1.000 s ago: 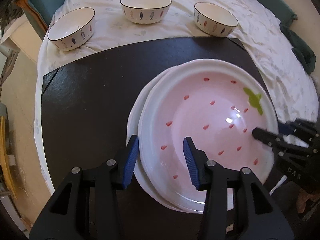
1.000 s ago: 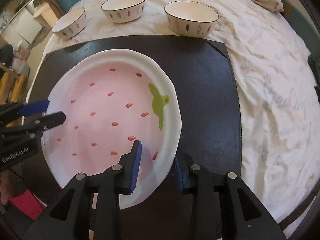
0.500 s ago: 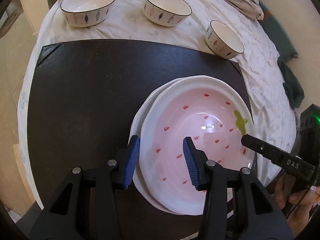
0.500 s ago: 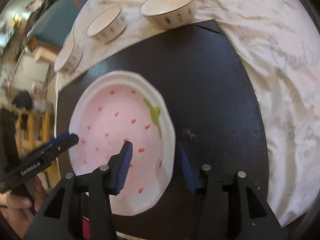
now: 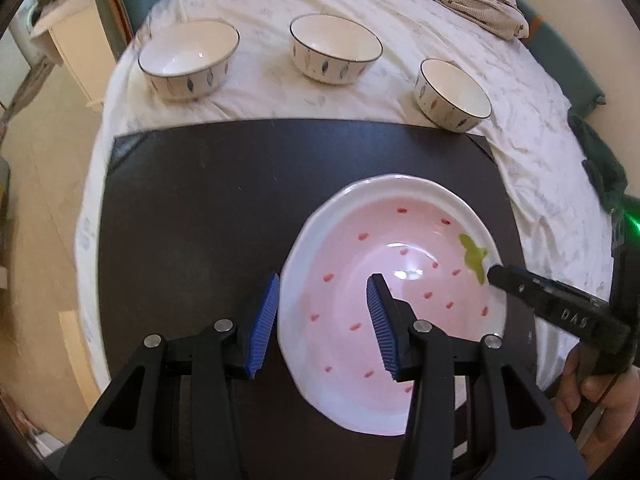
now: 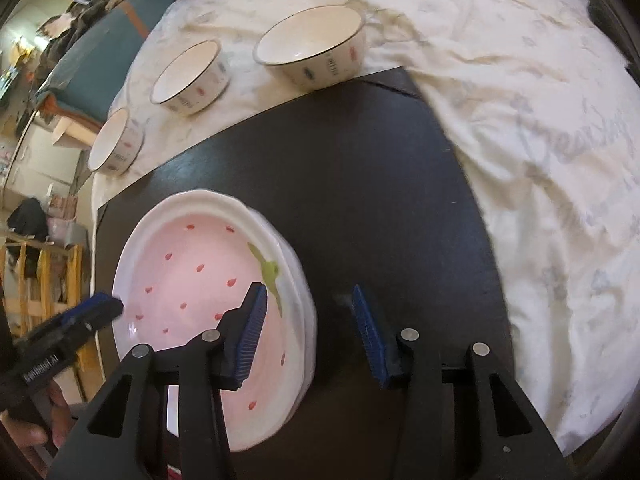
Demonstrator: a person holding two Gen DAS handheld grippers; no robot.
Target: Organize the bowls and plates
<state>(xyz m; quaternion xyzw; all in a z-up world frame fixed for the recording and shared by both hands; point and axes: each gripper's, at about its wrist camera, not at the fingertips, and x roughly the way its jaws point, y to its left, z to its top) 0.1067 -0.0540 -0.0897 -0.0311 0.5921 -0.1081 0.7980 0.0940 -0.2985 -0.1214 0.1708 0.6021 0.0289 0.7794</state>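
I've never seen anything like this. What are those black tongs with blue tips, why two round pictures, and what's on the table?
No robot here: a person holds a handheld gripper in each hand, and each carries a wide-angle camera looking along its own fingers. One picture comes from the left gripper, the other from the right gripper. Each also shows the other gripper entering from the side.

On a dark mat over a pale cloth sit stacked pink strawberry plates; the right view shows a second rim underneath. Three small bowls stand in a row on the cloth beyond.

Both grippers are open, each straddling the plate rim on opposite sides. Nothing is clamped.
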